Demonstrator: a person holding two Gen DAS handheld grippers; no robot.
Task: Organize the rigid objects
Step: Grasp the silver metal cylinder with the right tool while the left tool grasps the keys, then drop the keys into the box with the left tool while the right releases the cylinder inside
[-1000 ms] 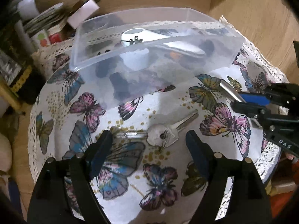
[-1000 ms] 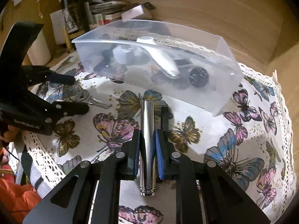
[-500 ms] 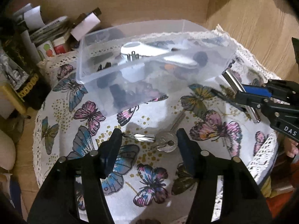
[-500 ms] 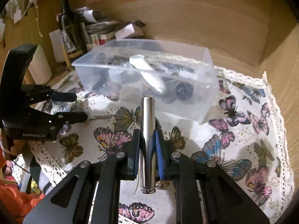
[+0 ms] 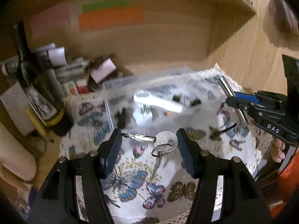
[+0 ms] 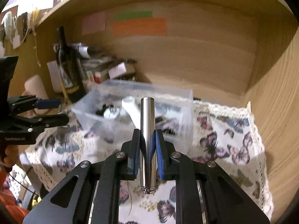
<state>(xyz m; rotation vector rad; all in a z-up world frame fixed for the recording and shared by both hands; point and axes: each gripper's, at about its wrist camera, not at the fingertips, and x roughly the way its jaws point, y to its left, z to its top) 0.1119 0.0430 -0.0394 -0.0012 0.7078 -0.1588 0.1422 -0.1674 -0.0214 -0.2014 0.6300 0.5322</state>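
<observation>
The right gripper (image 6: 147,155) clamps a polished steel cylinder (image 6: 147,130) above the butterfly-print cloth (image 6: 229,130); the left gripper (image 5: 148,141) pinches a silver key (image 5: 164,141) by its ends. Both await dropping into the clear plastic bin (image 6: 173,97) beyond.

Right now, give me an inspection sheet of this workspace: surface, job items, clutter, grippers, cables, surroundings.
Surface: butterfly-print cloth with a lace edge, covering the table.
Job's things: clear plastic bin already holding small items, including a white handled tool; metal tube; key on a ring.
Clutter: dark bottle, boxes and papers at back left.
Grippers: right gripper shut on the metal tube, raised before the bin; left gripper holds the key crosswise between its fingers, off the cloth.
Cables: nothing seen.
Surroundings: wooden alcove, coloured paper notes on the back wall.
</observation>
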